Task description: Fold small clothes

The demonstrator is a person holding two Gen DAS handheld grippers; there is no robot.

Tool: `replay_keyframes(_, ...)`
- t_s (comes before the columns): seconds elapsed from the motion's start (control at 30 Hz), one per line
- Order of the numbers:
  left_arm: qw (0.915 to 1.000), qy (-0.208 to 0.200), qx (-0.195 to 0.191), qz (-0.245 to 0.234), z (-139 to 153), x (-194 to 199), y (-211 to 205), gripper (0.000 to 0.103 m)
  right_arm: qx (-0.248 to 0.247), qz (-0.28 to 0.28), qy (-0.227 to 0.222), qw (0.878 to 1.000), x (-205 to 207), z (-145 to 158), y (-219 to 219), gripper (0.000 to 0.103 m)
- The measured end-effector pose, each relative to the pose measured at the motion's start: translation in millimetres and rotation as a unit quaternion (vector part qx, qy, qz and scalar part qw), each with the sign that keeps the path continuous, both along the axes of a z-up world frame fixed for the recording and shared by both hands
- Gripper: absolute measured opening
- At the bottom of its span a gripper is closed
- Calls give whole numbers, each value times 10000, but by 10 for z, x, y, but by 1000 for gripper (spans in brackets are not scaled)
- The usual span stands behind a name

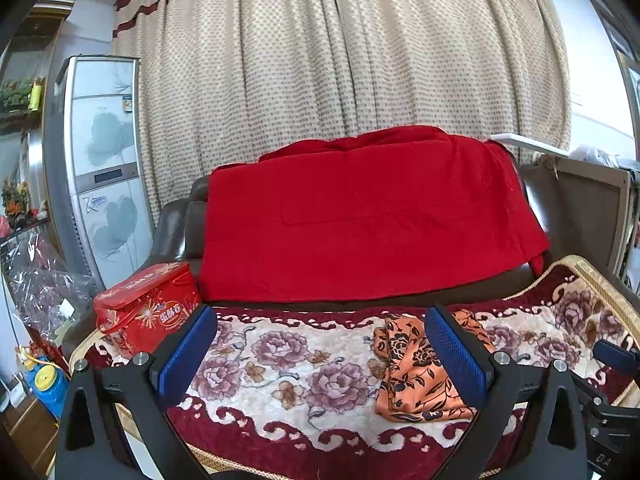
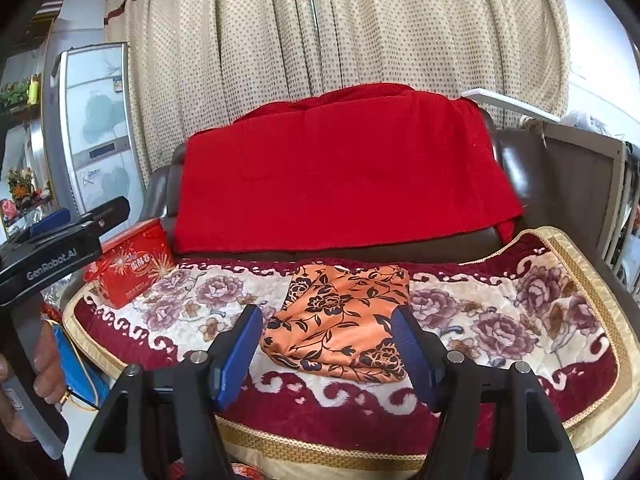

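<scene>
A small orange garment with black flowers (image 2: 340,320) lies folded on the floral blanket (image 2: 500,320) on the sofa seat. It also shows in the left wrist view (image 1: 412,372), partly behind my left gripper's right finger. My left gripper (image 1: 320,344) is open and empty, held above the blanket to the left of the garment. My right gripper (image 2: 326,340) is open and empty, with the garment's near edge between its blue pads (image 2: 236,356). The left gripper's body shows at the left of the right wrist view (image 2: 60,248).
A red gift box (image 1: 148,308) stands on the blanket's left end (image 2: 132,264). A red cloth (image 1: 368,216) drapes over the dark sofa back. Beige curtains hang behind. A tall air conditioner (image 1: 100,168) stands left. A cot frame (image 2: 580,184) stands to the right.
</scene>
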State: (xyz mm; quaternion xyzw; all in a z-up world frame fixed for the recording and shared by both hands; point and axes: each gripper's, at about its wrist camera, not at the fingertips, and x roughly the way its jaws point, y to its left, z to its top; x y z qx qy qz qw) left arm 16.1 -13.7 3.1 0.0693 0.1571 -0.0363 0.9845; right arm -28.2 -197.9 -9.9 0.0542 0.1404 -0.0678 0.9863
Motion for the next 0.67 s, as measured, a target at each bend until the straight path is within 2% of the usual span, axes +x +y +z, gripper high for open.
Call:
replay_keyframes(0.47,9998,65,27,-176,-31,17,-22,103,8,57,97,9999,118,-71,-9,70)
replay_keyframes(0.6,9990,115,-107,-415,-62,122,-8,103,-43,71,135,9999,202,-89,-25,70)
replay_keyframes(0.67,9983,245,-252,-461,-105,314,43,103,19,120,166,9998,296,-87,-90,70)
